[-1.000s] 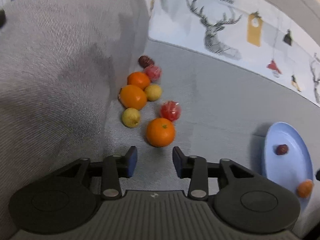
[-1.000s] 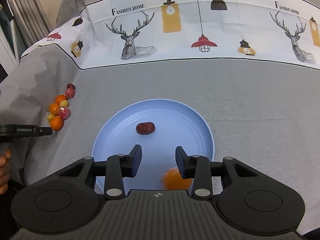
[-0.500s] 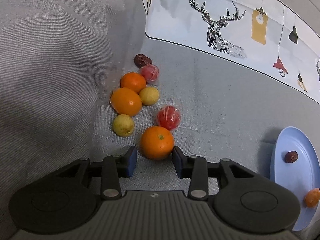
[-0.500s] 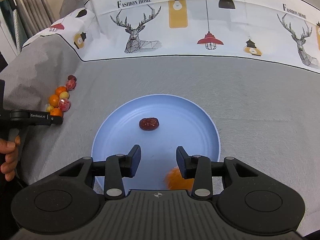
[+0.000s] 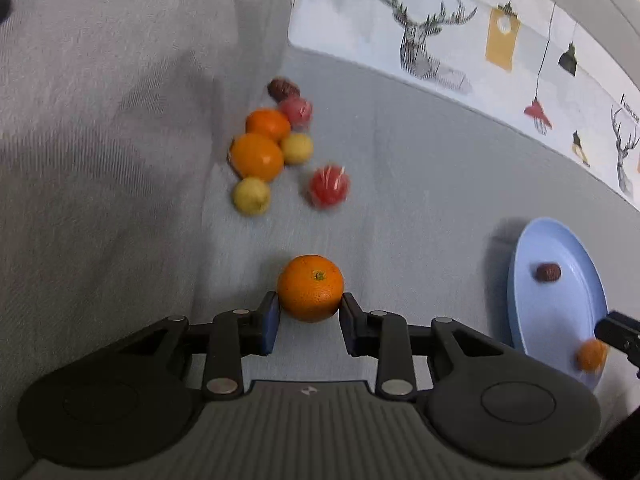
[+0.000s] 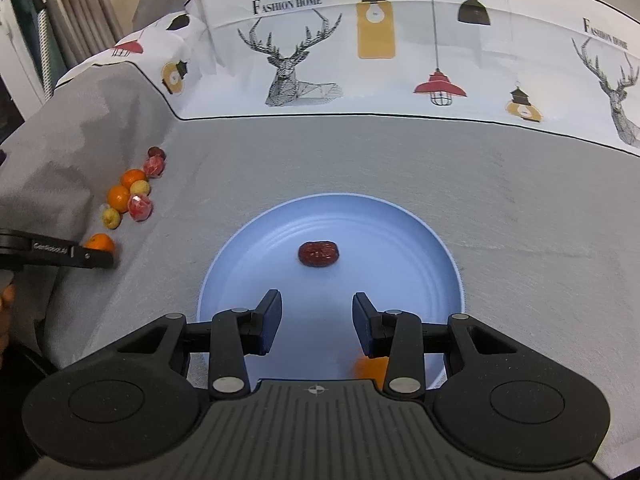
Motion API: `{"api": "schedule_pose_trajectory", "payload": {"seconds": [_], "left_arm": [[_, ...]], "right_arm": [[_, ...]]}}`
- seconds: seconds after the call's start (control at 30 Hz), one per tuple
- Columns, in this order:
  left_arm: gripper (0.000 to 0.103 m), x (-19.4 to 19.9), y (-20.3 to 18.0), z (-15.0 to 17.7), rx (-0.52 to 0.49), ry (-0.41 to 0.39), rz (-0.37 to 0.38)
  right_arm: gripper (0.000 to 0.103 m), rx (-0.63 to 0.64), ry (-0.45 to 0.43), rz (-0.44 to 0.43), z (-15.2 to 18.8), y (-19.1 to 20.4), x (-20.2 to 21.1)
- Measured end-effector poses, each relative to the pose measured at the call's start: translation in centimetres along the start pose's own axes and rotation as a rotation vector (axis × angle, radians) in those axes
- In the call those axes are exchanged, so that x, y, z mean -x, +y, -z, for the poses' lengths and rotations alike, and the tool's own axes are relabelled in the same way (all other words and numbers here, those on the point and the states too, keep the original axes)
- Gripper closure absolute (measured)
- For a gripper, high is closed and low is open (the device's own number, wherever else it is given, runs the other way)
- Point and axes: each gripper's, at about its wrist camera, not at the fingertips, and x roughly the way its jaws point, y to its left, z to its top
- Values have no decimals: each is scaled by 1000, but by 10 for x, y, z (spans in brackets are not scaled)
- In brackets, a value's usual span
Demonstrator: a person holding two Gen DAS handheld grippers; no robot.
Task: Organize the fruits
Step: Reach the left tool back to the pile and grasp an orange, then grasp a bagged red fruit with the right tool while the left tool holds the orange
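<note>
Your left hand-held gripper has just closed on the orange, only at its fingertips; it can slip. Right hand-held gripper hangs unclenched, empty, over the plate.

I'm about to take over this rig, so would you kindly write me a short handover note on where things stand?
Left hand-held gripper: its jaws have just been closing and now grip an orange, apart from the pile.
Right hand-held gripper: open, empty, over the plate.
Done: a date and a small orange fruit lie on the plate.
Left: carry the held orange to the plate, then the pile on the grey cloth: two oranges, two yellow fruits, two red wrapped ones, one dark date.
</note>
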Motion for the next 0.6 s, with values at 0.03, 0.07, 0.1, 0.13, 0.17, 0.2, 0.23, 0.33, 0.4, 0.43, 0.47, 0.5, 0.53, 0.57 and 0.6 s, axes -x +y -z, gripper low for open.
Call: {"api": "schedule_pose_trajectory", "payload": {"seconds": [0.03,0.07,0.1,0.13,0.17,0.2,0.23,0.33,0.4,0.43,0.47,0.5,0.53,0.57,0.6], "left_arm": [[68,-1,1,0,5,12,0],[68,-1,2,1,8,14,-2],[68,-3,3,0,11,16,-6],[68,-5,3,0,16,23,-10],[68,-7,4,-1,21,32,-12],[68,-9,3,-2,23,35,-13],[68,-10,3,-3,19,32,-13],[67,-10,0,-2,2,25,-13],[68,-9,-2,-1,-12,15,-1],[68,-8,-3,-1,-14,11,3],[68,-9,-2,-2,-14,7,3],[68,-9,-2,-2,-11,4,4],[68,-10,-1,-3,-5,1,4],[68,-10,1,-3,4,-3,0],[68,-9,2,-3,12,-9,-4]], "right_arm": [[62,5,0,-1,0,1,0],[62,9,-1,-3,0,2,-1],[62,15,-3,-6,0,4,-1],[62,20,-6,-9,0,5,-1],[63,26,-11,-15,0,6,0],[68,33,-20,-23,0,6,1],[74,42,-30,-34,-1,8,3],[76,75,-58,-67,-3,14,8],[76,96,-69,-80,-5,18,10],[76,100,-68,-87,-7,21,10],[76,98,-65,-95,-10,24,10],[76,90,-60,-105,-13,27,8],[76,82,-56,-115,-17,30,6],[76,80,-55,-122,-20,36,4],[76,82,-55,-129,-24,42,1]]}}
